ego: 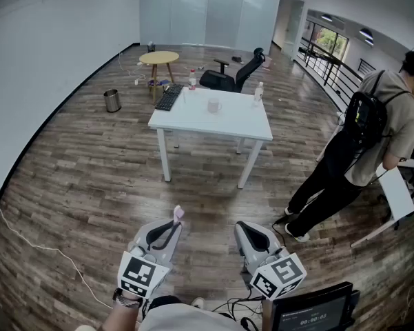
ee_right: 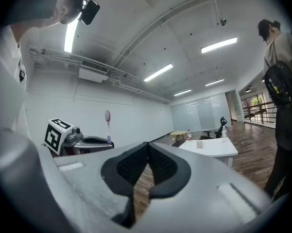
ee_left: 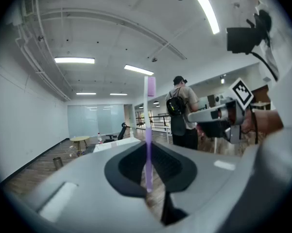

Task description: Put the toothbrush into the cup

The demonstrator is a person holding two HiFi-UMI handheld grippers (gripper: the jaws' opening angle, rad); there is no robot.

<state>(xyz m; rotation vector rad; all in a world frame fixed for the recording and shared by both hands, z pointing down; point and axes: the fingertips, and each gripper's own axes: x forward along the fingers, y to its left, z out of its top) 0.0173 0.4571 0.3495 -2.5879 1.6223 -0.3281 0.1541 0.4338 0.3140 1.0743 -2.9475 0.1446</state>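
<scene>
Your left gripper [ego: 172,226] and right gripper [ego: 248,229] wear smooth, matt grey plastic shells, and the fingers [ee_left: 171,166] are lined with black ribbed pads that look rubbery. The slim purple toothbrush [ee_left: 148,144] has a smooth, translucent plastic handle. Ahead of you, the white rectangular surface [ego: 227,121] looks smooth and matt, and the small white cup [ego: 213,105] on it is faintly glossy. The grey-brown plank floor [ego: 83,178] is wood-grained with a low sheen, and the cylindrical bin [ego: 111,101] is shiny metal.

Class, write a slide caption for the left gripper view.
Left hand-held gripper clamps an upright purple plastic toothbrush; a backpack-wearing person stands beyond.
</scene>
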